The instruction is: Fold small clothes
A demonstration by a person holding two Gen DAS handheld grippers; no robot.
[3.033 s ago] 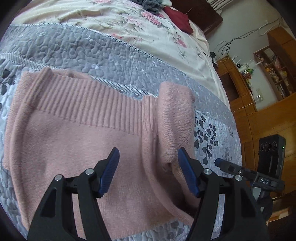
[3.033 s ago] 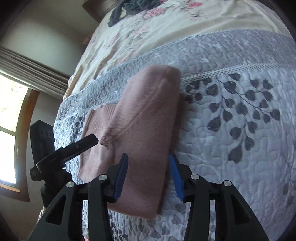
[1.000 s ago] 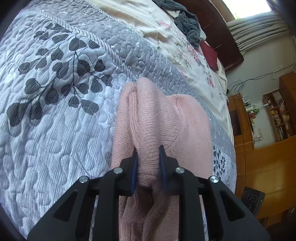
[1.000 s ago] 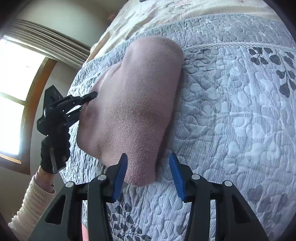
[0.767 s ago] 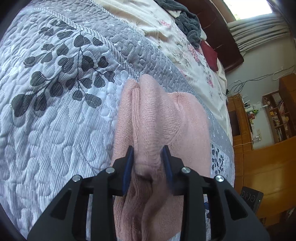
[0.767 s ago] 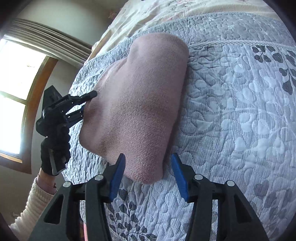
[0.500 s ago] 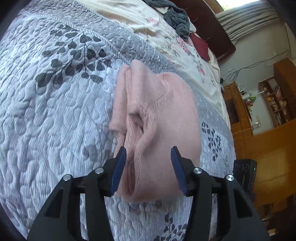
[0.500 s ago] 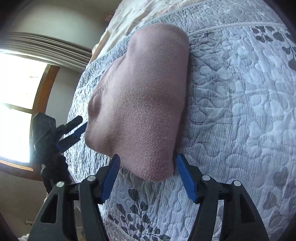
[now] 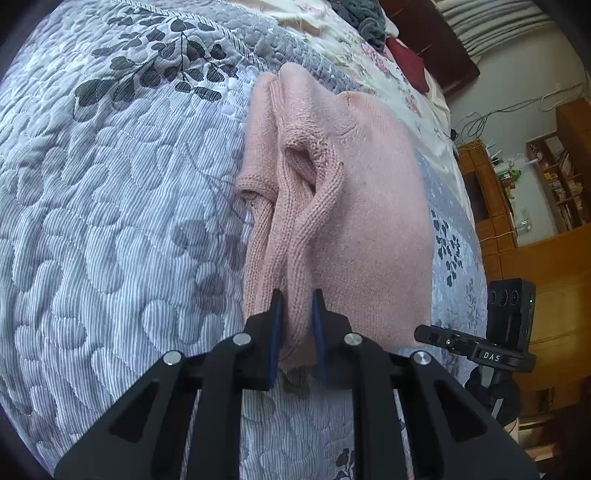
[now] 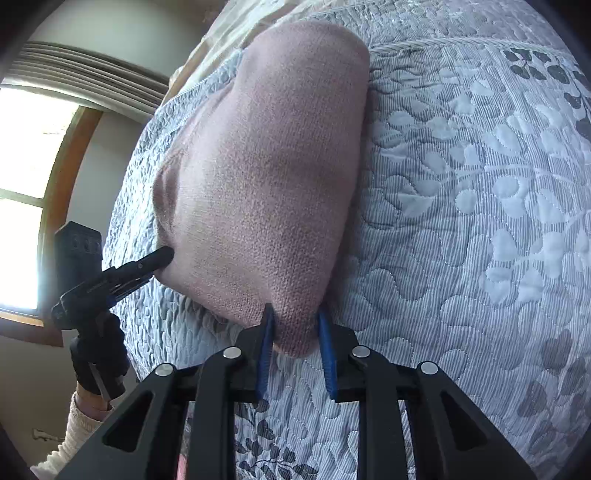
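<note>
A pink knit sweater (image 9: 369,221), folded into a thick bundle, lies on the grey leaf-pattern quilt (image 9: 110,221). In the left wrist view my left gripper (image 9: 297,314) is shut on a ribbed fold at the bundle's near edge. The right wrist view shows the same sweater (image 10: 266,177) from its smooth side. My right gripper (image 10: 295,332) is shut on its near rounded corner, and cloth fills the gap between the blue pads. The left gripper (image 10: 159,258) shows there at the sweater's left edge, held by a black-gloved hand (image 10: 98,354).
The quilt (image 10: 480,221) stretches wide on both sides of the sweater. At the head of the bed lie grey clothes (image 9: 364,16) and a dark red garment (image 9: 406,62). Wooden shelves (image 9: 554,184) stand to the right, and a bright window (image 10: 22,184) to the left.
Half a second ago both grippers stood open over the sweater's near edge. Now each has moved in and shut on it, the left on the ribbed fold, the right on the corner.
</note>
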